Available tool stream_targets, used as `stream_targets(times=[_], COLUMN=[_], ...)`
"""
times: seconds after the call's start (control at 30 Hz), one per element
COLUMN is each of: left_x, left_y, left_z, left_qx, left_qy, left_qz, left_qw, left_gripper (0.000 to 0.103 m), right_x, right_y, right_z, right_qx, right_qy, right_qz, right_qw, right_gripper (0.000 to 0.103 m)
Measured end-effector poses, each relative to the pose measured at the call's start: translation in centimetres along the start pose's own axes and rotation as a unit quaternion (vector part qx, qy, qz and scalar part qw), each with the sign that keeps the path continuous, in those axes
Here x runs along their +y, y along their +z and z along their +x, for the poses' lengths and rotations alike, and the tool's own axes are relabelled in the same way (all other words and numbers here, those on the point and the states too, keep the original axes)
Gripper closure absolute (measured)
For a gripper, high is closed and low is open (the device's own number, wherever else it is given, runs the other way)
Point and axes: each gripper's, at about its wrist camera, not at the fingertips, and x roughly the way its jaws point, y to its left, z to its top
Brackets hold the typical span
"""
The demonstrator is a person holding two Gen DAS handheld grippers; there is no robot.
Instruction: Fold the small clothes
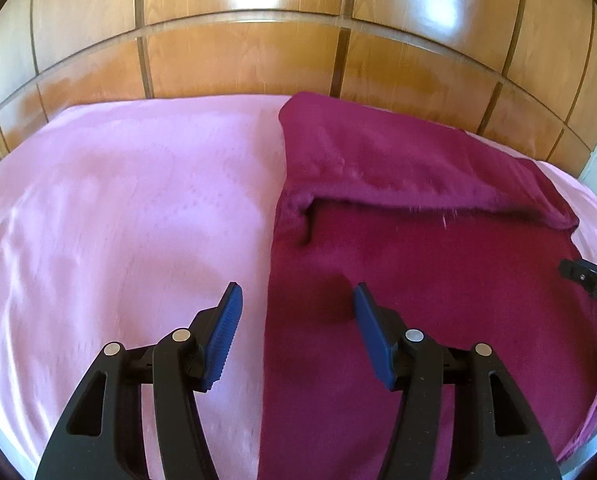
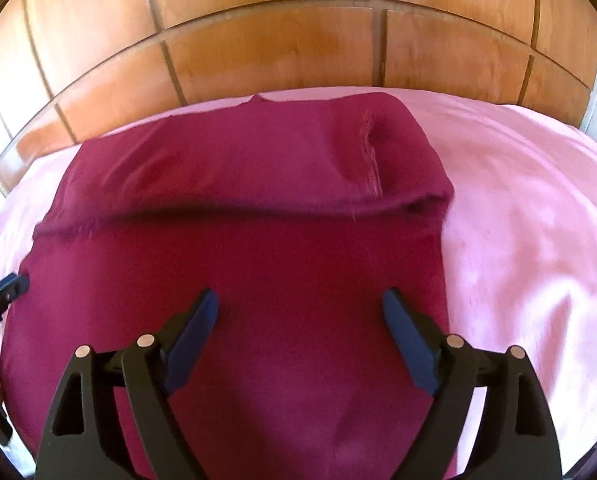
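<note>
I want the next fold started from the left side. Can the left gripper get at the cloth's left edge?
Probably yes: the left gripper is open right over the cloth's left edge, with nothing between.

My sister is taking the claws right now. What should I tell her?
Left claw: open, holding nothing, over the left edge of the dark red cloth.
Right claw: open, holding nothing, over the middle of the cloth.
The cloth lies on the pink sheet by the wooden wall.
Done: the far part is folded over toward us; its edge runs across the cloth.
Left: probably more folds, starting from the near part.
</note>
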Motion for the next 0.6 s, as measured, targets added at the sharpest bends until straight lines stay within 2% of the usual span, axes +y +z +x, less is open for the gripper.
stream_targets(times=[0.6], left_x=[0.4], left_y=[-4.0], left_z=[-2.3], left_qx=[0.012], left_qy=[-0.005], left_qz=[-0.007], left_qw=[0.9999], left_gripper=[0.046], right_x=[-0.4], right_y=[-6.5], right_z=[-4.6], right_qx=[0.016], right_qy=[0.021], right_qz=[-0.022], right_qw=[0.999], right_gripper=[0.013])
